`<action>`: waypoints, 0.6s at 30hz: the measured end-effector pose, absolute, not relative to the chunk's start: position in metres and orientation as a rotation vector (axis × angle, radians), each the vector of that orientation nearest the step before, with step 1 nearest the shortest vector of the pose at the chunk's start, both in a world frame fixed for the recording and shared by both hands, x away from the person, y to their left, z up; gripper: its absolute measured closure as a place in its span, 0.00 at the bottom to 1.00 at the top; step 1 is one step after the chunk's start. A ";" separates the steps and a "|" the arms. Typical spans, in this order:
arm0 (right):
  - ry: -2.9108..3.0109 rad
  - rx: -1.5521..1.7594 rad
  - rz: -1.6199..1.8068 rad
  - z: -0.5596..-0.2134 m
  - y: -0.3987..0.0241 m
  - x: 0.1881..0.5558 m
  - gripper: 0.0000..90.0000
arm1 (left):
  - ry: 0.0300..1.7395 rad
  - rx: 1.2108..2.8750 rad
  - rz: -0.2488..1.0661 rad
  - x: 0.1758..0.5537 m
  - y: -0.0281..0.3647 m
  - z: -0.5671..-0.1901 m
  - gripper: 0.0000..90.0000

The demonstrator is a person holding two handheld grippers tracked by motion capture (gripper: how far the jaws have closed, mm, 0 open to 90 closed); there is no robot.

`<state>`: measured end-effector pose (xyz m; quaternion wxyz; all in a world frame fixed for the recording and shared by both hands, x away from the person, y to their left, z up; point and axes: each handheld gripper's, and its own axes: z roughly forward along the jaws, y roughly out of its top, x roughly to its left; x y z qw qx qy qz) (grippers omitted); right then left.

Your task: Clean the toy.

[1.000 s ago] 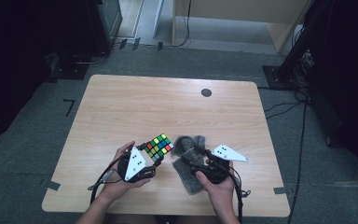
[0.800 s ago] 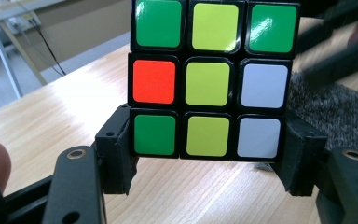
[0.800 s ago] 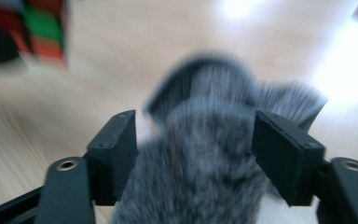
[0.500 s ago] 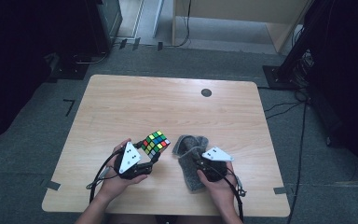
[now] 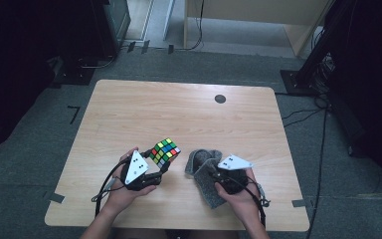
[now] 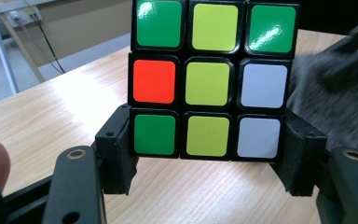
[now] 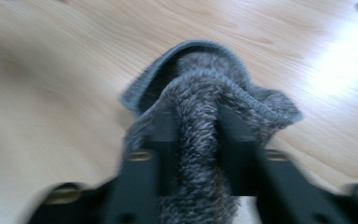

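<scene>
I hold the puzzle cube (image 6: 209,79) clamped in the left hand-held gripper (image 6: 209,165), whose jaws press on the two side faces of the cube's lowest layer; in the high view the cube (image 5: 164,151) sits just above the tabletop (image 5: 179,114), near its front edge and left of centre. The right hand-held gripper (image 7: 196,154) has a fold of the grey cloth (image 7: 205,107) pinched between its jaws, which have just been opening a little again after closing, with the fold between them; in the high view the cloth (image 5: 204,172) lies bunched on the tabletop just beside the cube, to its right, apart from it. I judge the step in hand to be bringing the cloth to the cube to wipe a face. To do this well, I keep the left grip unchanged and the cube level, so the free upper layers face the cloth. I confirm that the right jaws press firmly on the fold before lifting, since the pile is thick and the right gripper view is blurred, so the exact bite is hard to read. I lift the cloth clear of the tabletop, approach from the cube's right, and press lightly: a hard push could twist the cube in the jaws or turn a layer. The loose end of the cloth may drag; I keep it off the left jaws
</scene>
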<state>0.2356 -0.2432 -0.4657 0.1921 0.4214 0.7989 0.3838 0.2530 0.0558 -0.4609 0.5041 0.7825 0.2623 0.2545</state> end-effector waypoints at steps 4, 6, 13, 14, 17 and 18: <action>2.168 1.214 1.076 -0.477 -0.234 0.240 0.50 | 0.613 1.902 0.604 0.252 0.054 -0.462 0.38; 2.193 1.215 1.093 -0.483 -0.231 0.242 0.50 | 0.613 1.907 0.599 0.252 0.052 -0.463 0.38; 2.209 1.248 0.976 -0.506 -0.229 0.247 0.65 | 0.597 1.905 0.585 0.250 0.051 -0.462 0.38; 2.208 1.246 0.963 -0.506 -0.229 0.248 0.68 | 0.597 1.904 0.583 0.250 0.051 -0.462 0.38; 2.203 1.197 0.916 -0.509 -0.230 0.246 0.82 | 0.595 1.911 0.578 0.250 0.050 -0.462 0.38; 2.201 1.200 0.910 -0.507 -0.231 0.246 0.84 | 0.595 1.912 0.575 0.249 0.049 -0.463 0.38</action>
